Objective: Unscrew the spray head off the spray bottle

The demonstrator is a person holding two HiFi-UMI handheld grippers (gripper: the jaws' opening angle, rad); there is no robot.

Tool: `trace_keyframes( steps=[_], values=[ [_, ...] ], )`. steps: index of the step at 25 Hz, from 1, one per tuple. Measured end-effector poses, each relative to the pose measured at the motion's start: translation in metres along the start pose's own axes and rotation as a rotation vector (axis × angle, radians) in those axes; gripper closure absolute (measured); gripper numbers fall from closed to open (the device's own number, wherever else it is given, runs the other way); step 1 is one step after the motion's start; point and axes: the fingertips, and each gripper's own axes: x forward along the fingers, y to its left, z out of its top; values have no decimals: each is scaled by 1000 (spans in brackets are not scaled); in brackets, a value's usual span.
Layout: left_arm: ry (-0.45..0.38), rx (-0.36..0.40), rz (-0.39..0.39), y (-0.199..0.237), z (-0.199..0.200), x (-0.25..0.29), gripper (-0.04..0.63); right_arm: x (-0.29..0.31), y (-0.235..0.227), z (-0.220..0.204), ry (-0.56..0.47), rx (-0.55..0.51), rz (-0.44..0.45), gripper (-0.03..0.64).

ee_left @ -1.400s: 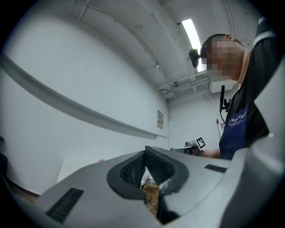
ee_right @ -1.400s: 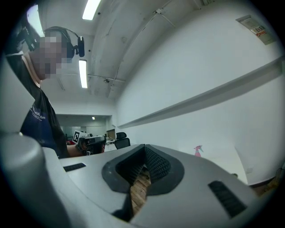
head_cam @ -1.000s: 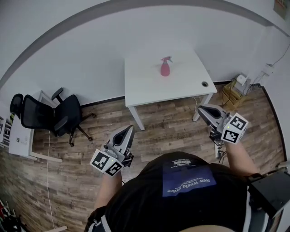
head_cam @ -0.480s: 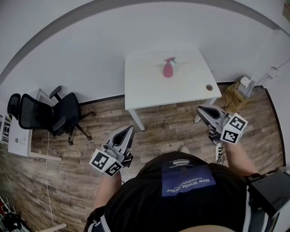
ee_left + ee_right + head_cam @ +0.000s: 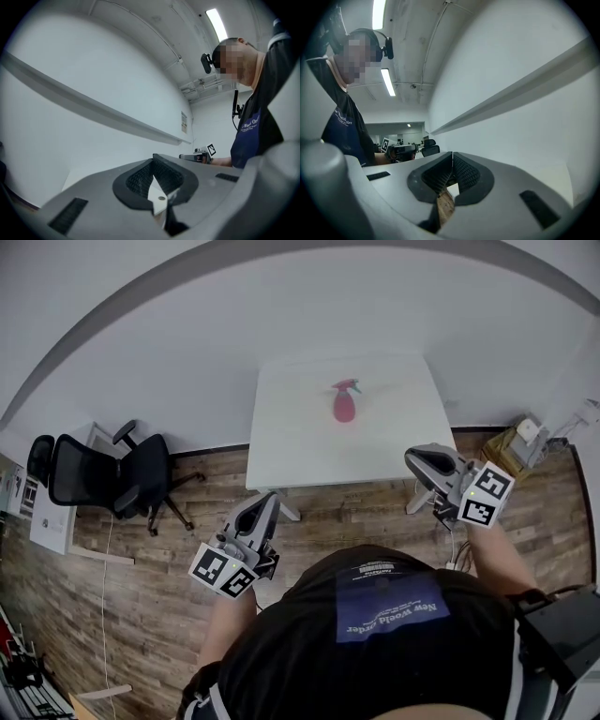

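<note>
Both grippers, and the person carrying them, stand nearer the white table (image 5: 300, 442) than 1 second ago, so that its front edge now lies just ahead of the jaw tips in the head view. The left gripper (image 5: 266, 499) is held just short of the front edge near the table's left corner. The right gripper (image 5: 413, 456) shows over the front right corner. Each gripper view shows its 2 jaws closed together, tip against tip, with nothing between them. The pink spray bottle (image 5: 344, 407) stands upright toward the rear middle of the tabletop, with the spray head (image 5: 345, 385) on it, well apart from both grippers. The table's back edge meets the white wall (image 5: 187, 352), and its 2 side edges stand free. Wood floor (image 5: 141, 568) lies open to the left, between the table and 1 black office chair (image 5: 131, 474), which stands near the wall, well apart from the left gripper. To the right of the table, small clutter (image 5: 525, 435) sits against the wall, too small to identify. The floor between it and the right gripper is narrower than the open stretch on the left.
</note>
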Motion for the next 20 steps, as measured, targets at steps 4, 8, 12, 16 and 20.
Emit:
trace_keyframes(
  steps=[4, 8, 12, 16, 20],
  values=[
    [-2, 10, 7, -9, -2, 51, 594, -13, -45, 8, 2, 1, 27, 620],
    [3, 3, 13, -8, -8, 89, 594, -18, -86, 6, 3, 20, 36, 620],
    [21, -8, 8, 1, -17, 112, 594, -16, -109, -2, 7, 46, 35, 620],
    [14, -26, -3, 19, -19, 126, 594, -7, -126, -8, 15, 56, 25, 620],
    [16, -48, -45, 48, -22, 136, 594, 15, -138, -9, 30, 50, -4, 620]
  ],
)
